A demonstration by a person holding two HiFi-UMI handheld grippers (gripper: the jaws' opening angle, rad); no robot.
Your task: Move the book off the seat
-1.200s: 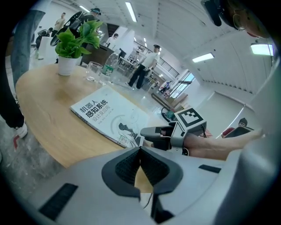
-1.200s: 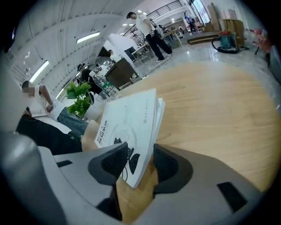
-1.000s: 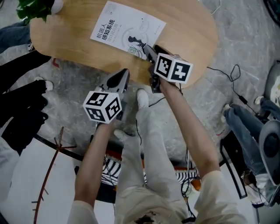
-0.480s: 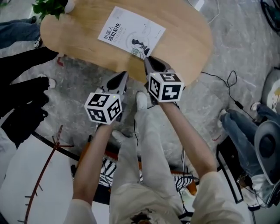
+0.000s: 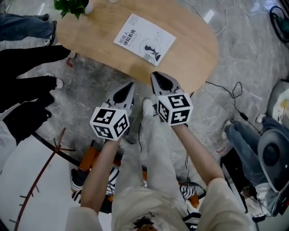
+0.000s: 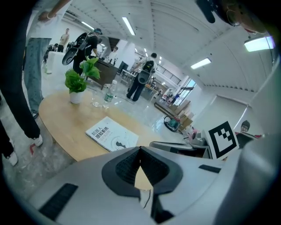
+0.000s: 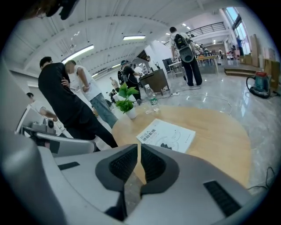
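Observation:
The white book lies flat on the oval wooden table, near its front edge. It also shows in the left gripper view and the right gripper view. My right gripper hovers just short of the table edge, a little below the book, shut with nothing between its jaws. My left gripper hangs over the floor beside it, also shut and empty. Neither gripper touches the book.
A potted plant stands at the table's far left end, with a bottle and glasses close by. People stand left of the table. A cable runs over the floor, and a chair stands at the right.
My right gripper has let go of the book and drawn back from the table. The book now rests flat on the wood. The left gripper stayed shut and also sits farther back.

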